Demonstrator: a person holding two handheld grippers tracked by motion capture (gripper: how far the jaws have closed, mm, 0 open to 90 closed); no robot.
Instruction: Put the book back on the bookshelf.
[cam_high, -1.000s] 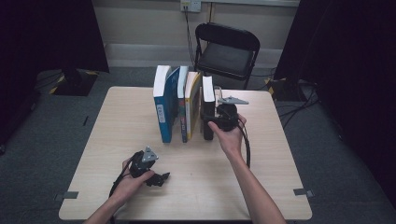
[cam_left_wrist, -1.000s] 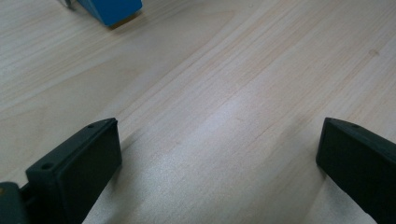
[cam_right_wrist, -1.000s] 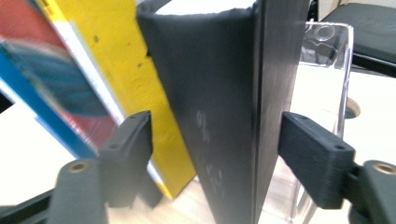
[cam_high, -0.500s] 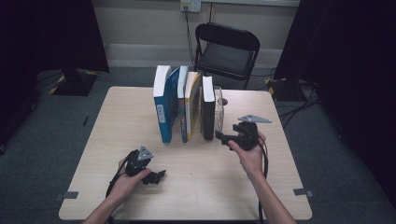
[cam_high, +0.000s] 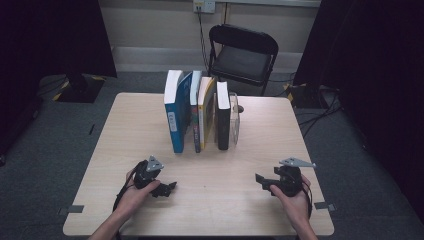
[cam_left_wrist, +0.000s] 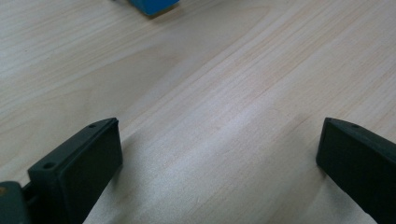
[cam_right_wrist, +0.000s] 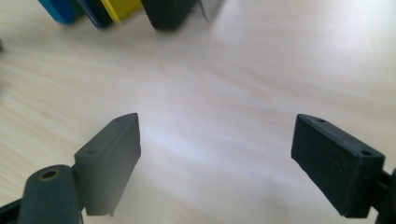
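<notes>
Mid-counter (cam_high: 125, 130), books (cam_high: 197, 117) stand upright in a row, a clear bookend (cam_high: 234, 117) at their right end. Left claw (cam_high: 167, 189) and right claw (cam_high: 261, 181) rest near the front edge, jaws apart, empty, well clear of the books. Behind, a chair (cam_high: 243, 52).

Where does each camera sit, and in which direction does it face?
High view: fixed above the person's side, facing forward and down on the table, row of books and chair; both forearms, left gripper, right gripper show.
Left gripper view: rides the left gripper, facing along its open fingers over bare wood.
Right gripper view: rides the right gripper, its fingers just opened, nothing between.
Shared: the blue book appears in all three views.
</notes>
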